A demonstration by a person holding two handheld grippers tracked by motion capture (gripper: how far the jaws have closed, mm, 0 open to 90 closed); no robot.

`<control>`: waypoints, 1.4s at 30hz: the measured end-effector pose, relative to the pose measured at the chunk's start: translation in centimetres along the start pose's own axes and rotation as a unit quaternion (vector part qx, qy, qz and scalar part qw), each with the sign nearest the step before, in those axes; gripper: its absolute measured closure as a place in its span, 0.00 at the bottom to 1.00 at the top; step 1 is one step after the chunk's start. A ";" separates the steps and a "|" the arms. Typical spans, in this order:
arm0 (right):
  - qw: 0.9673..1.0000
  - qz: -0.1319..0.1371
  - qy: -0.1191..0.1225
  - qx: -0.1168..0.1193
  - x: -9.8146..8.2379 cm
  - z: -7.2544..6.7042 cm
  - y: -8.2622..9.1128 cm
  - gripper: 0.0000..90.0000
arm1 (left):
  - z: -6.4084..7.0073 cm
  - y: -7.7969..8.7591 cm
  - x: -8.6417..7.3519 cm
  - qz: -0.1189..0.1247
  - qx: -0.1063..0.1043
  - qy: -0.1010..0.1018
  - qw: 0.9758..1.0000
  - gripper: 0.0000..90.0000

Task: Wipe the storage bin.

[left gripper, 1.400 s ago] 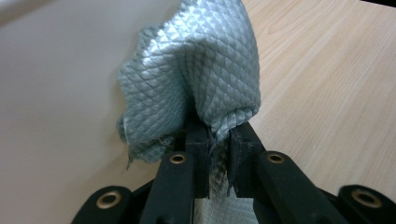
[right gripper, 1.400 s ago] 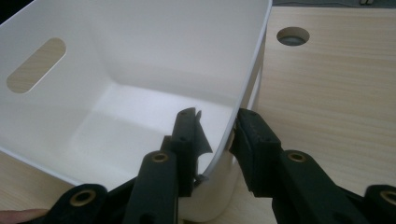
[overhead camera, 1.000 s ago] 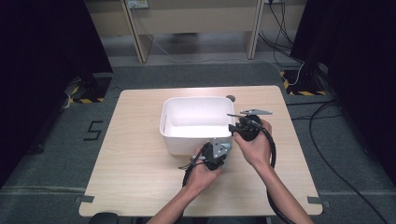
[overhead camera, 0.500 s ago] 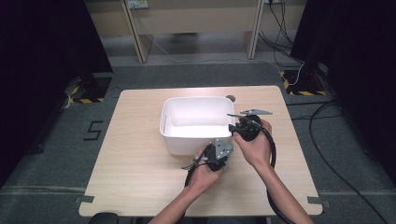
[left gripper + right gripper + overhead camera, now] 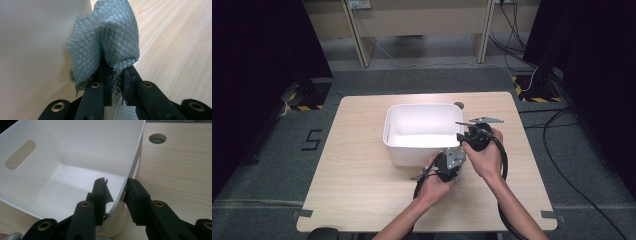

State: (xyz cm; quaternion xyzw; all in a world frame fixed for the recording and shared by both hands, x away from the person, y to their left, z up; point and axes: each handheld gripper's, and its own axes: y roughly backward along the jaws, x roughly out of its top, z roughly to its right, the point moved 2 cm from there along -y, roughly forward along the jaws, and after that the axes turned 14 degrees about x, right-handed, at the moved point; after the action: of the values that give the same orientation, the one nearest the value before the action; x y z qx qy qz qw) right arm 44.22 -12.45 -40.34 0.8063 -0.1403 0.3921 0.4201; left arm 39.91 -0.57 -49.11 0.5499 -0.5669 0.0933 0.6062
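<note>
Wiping the outside of a white plastic bin (image 5: 422, 132), by the look of it, on a light wooden table (image 5: 362, 190). Left gripper (image 5: 116, 77) clamped on a bunched grey-green cleaning cloth (image 5: 110, 37), with the quilted fabric pinched between the black jaws and pressed against the bin's near outer wall (image 5: 32, 50), presumably so that the cloth rubs the plastic while the hand moves. Right gripper (image 5: 115, 191) set astride the bin's right rim (image 5: 130, 170), one jaw inside and one outside, seemingly closed on the wall to steady the bin against the push of the wiping; exact pad contact on the outer side hard to confirm.

From the high view, cloth hidden behind the left gripper (image 5: 447, 165) and hand. Lower part of the cloth cut off behind the jaws in the left gripper view, so its full size unknown. Small dark scrap at the inner jaw of the right gripper unidentifiable. Bin interior apparently empty, its near inside corner out of sight. Round grommet hole (image 5: 157, 138) in the tabletop beyond the bin.
</note>
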 end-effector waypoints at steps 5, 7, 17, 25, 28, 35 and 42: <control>1.000 0.001 0.000 0.001 0.0 0.0 0.0 0.77 | 0.0 0.0 0.1 0.003 0.000 0.002 1.000 0.90; 1.000 0.001 0.001 0.001 0.0 0.0 0.0 0.77 | 0.0 0.2 0.2 0.004 0.000 0.004 1.000 0.90; 1.000 0.001 0.000 0.002 0.0 0.1 0.0 0.77 | -0.3 1.1 1.2 0.020 0.004 0.010 1.000 0.90; 1.000 0.001 -0.001 0.002 0.0 0.1 0.0 0.77 | -0.6 2.2 2.2 0.035 0.009 0.015 0.999 0.90; 1.000 0.001 -0.001 0.002 0.0 0.1 0.0 0.77 | -0.7 2.5 2.5 0.039 0.011 0.014 0.999 0.90; 1.000 0.002 -0.002 0.003 0.0 0.1 0.0 0.77 | -0.8 2.9 2.8 0.044 0.011 0.017 0.999 0.89; 1.000 0.002 -0.003 0.004 0.0 0.1 0.0 0.77 | -1.0 3.3 3.0 0.045 0.012 0.010 0.999 0.89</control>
State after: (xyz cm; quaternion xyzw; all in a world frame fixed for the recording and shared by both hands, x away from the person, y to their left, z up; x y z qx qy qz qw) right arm 44.26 -12.55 -40.37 0.8087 -0.1419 0.3913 0.4156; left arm 39.08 -0.08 -44.62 0.5301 -0.5834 0.1325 0.6009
